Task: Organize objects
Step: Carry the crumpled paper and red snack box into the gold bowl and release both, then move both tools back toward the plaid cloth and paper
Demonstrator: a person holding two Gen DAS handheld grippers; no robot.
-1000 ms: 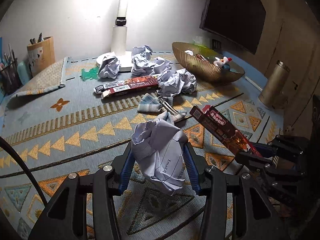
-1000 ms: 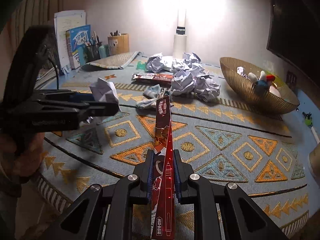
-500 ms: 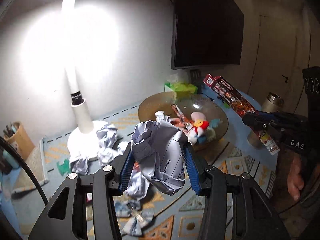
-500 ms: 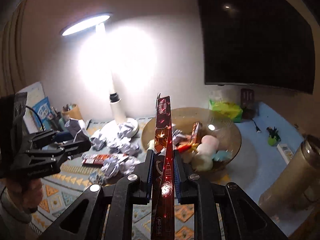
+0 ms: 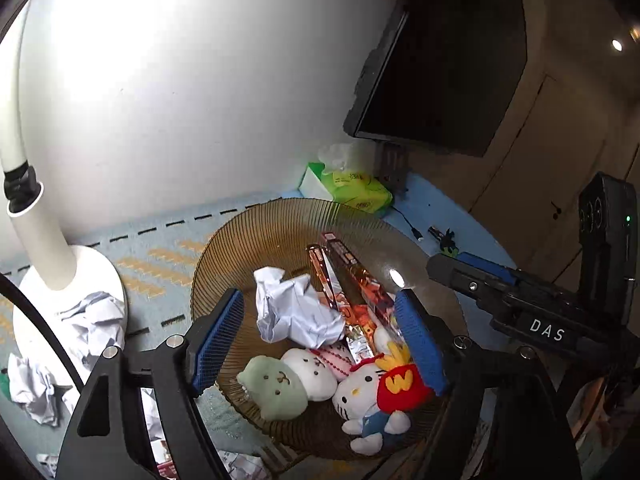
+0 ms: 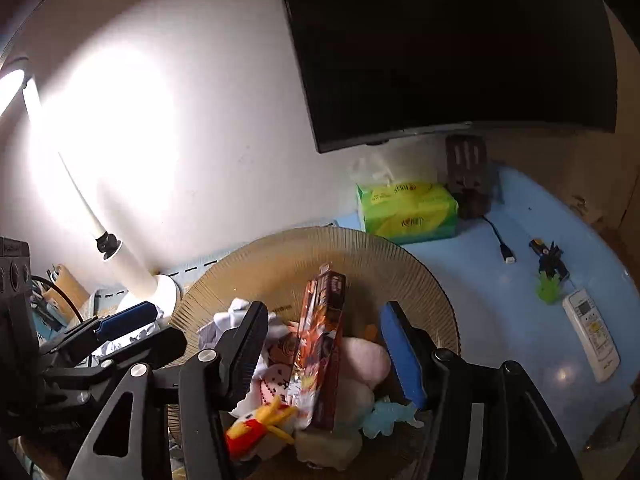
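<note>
Box [image 6: 326, 340] and paper ball [image 5: 294, 310] both lie in the bowl [image 5: 256, 240], each between the spread fingers of its own gripper and touched by neither.

Nearest in the right wrist view, the right gripper [image 6: 324, 354] has its jaws opening, with clear gaps between the blue pads and the box. The box is long, thin and dark red-brown, with orange print and a glossy face. Its long axis runs from the near edge of the bowl up and away toward the far rim, the far end raised and leaning on the heap of toys. Its near end sits among the fries plush [image 6: 260, 426] and pale soft toys.

In the left wrist view, the left gripper [image 5: 318, 338] is also opening, pads well clear of the ball. The ball is crumpled white paper with bluish shadows, roughly round, lying against the box on its left side. In front of it sit a green plush [image 5: 276, 386], a white bunny [image 5: 310, 368] and a white cat plush [image 5: 360, 390].

Left of the bowl, more crumpled paper [image 5: 94, 320] lies by the lamp [image 5: 40, 252] base. Behind the bowl stands a green tissue pack [image 6: 408, 210] on the blue table [image 6: 520, 320], with a remote [image 6: 592, 334] to the right. A dark screen [image 6: 452, 48] hangs on the wall.
</note>
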